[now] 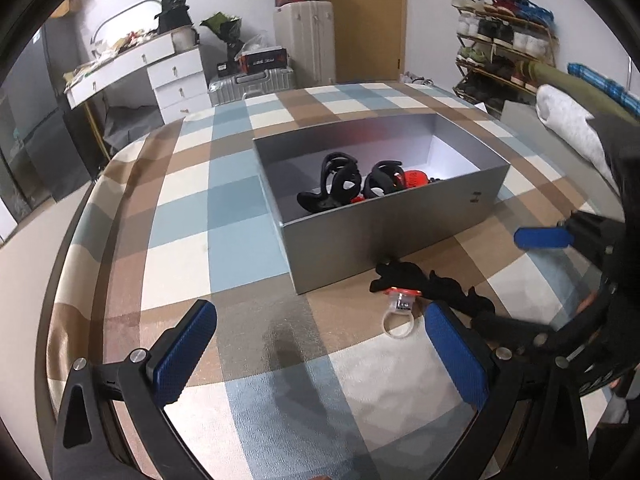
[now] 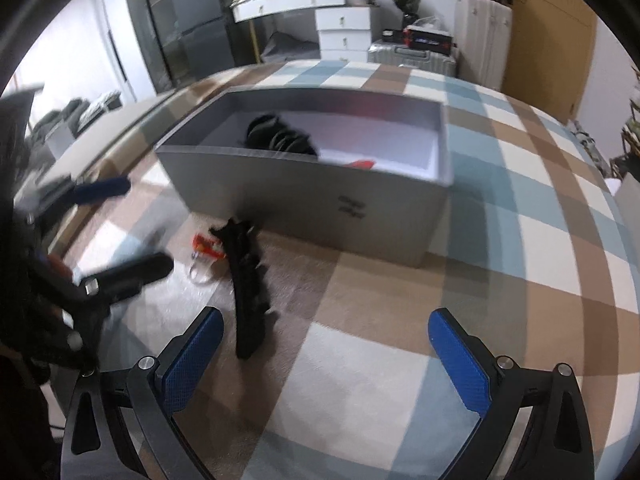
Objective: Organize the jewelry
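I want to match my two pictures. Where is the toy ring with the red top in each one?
Left wrist view: the ring lies low and right of centre, beside the right fingertip.
Right wrist view: it lies left of centre, blurred.
Shared landmark: the grey box just behind it.

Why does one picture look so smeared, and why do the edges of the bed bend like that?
The right wrist view is motion-blurred: the grey box and black frilly band look soft. The left wrist view is sharp, the ring crisp. Both lenses are fisheye, so the checked blanket curves, with dark corners.
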